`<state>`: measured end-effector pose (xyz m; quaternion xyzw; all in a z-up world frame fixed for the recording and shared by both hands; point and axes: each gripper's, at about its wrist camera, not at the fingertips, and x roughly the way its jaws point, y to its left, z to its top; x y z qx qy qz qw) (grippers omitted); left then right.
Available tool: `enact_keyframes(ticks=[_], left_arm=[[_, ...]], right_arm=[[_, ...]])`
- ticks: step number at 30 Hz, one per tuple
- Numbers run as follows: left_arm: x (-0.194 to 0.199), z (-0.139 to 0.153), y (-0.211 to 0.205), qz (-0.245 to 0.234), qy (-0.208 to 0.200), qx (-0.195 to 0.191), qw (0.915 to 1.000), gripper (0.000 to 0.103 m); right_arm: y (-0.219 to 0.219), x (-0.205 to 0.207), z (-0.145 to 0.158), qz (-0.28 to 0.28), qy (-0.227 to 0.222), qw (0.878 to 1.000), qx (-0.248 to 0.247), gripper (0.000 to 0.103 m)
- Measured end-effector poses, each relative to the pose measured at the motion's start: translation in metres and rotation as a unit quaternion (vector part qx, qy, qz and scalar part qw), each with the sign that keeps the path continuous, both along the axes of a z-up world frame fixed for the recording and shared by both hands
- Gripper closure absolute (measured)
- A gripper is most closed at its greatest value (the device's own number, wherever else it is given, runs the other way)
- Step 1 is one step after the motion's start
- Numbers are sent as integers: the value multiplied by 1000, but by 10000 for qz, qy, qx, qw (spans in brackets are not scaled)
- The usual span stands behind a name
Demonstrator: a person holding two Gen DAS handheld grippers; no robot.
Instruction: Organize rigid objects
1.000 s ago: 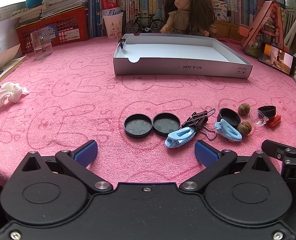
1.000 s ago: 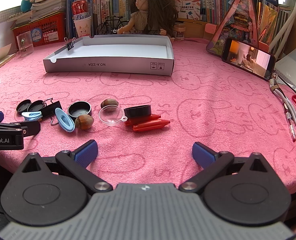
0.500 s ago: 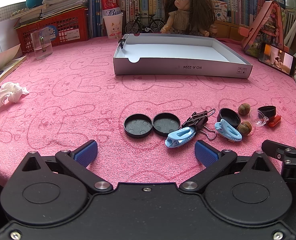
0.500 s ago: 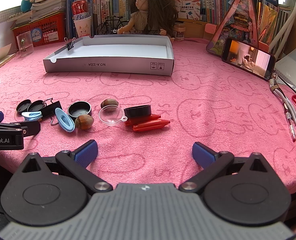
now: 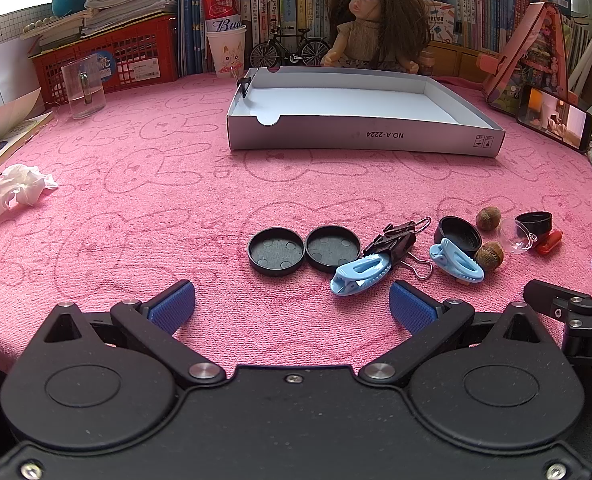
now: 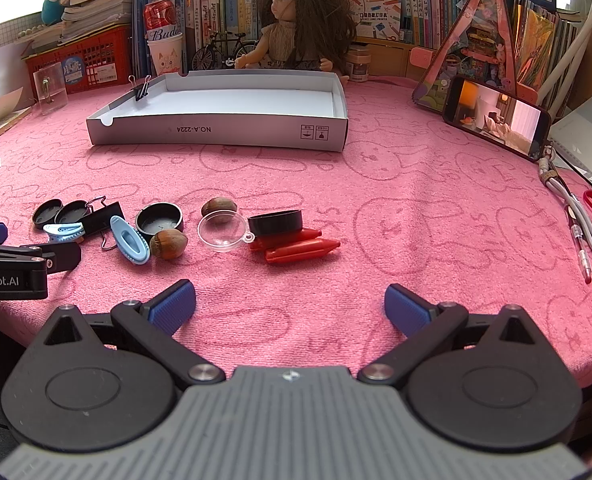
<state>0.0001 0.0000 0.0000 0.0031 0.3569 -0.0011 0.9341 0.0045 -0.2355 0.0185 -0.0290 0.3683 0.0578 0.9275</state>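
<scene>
No movement: both tongs as before, agape, empty.

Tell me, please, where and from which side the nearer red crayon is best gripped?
Grip the nearer red plastic crayon at mid-barrel, from above. It lies flat and crosswise, so the open right claw closes front to back; the second red crayon touches its far side.

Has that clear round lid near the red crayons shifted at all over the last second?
No. The clear lid sits just as before, touching the black cap and in front of the white box.
</scene>
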Motion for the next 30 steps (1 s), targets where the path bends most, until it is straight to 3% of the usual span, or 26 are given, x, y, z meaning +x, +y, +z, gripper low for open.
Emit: enact_keyframes(ticks=[14,25,30], left_arm=[[4,3,0,-83,79,7,9999,0],[1,0,7,-242,20,-18,9997,0],[-4,6,12,-296,18,-131,9995,15]], right_arm=[[1,-3,0,2,-10,10000,0,0],[-3,-7,-3,51,-269,9996,63,0],[-10,-7,0,-99,-476,9986,215,2]])
